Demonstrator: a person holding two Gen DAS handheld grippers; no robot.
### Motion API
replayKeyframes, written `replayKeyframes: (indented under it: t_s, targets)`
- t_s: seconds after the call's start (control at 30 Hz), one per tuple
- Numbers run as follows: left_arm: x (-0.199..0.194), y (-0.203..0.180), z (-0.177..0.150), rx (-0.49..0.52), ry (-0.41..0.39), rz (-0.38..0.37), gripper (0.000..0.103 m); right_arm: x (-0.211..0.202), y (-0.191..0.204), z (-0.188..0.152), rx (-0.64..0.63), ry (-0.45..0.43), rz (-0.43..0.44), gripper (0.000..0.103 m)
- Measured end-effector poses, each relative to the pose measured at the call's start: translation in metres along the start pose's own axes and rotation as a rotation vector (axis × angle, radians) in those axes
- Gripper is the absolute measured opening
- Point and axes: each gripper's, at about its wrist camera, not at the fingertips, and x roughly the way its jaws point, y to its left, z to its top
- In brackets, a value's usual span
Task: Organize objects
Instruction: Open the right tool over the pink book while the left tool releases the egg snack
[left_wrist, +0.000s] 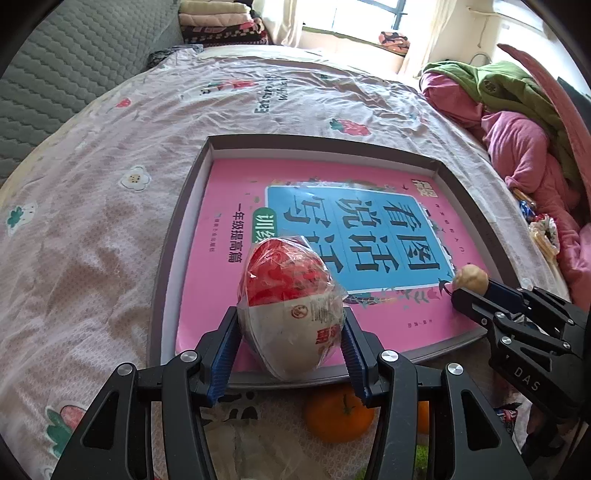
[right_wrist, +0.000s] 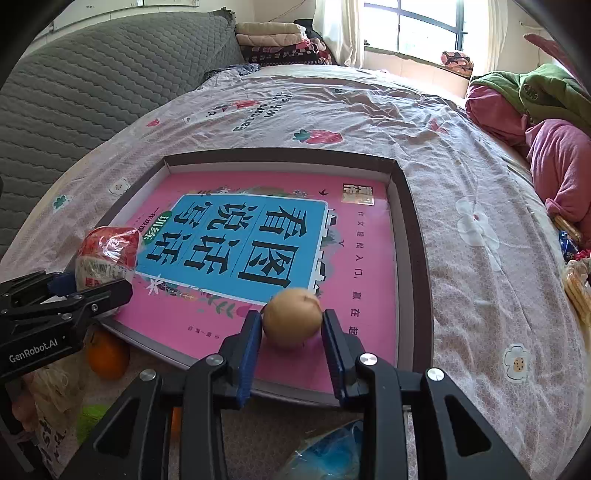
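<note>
The grey tray (left_wrist: 173, 236) on the bed (left_wrist: 92, 206) contains a pink book (right_wrist: 369, 258), above which the left gripper (left_wrist: 290, 332) fingers grasp a wrapped red-white ball (left_wrist: 291, 295) and the right gripper (right_wrist: 291, 328) fingers clench a brown ball (right_wrist: 291, 315), with an orange (left_wrist: 338, 417) just outside the tray's near edge.

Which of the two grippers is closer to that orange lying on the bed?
Left. The left gripper holds a wrapped snack right above the orange; the right gripper, gripping a tan ball, sits further along the tray.
</note>
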Motion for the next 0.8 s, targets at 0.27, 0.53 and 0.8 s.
replayKeyframes:
  t_s: [0.27, 0.53, 0.8]
  targets:
    - [-0.009, 0.000, 0.000, -0.015, -0.022, 0.009, 0.061, -0.005, 0.002, 0.001, -0.008, -0.013, -0.010, 0.037]
    - [-0.018, 0.000, -0.002, -0.020, -0.035, 0.017, 0.062, -0.013, 0.000, 0.002, -0.006, -0.030, -0.013, 0.043]
    - [-0.034, -0.007, -0.009, -0.019, -0.066, 0.021, 0.067, -0.026, 0.002, 0.004, -0.016, -0.065, -0.012, 0.050]
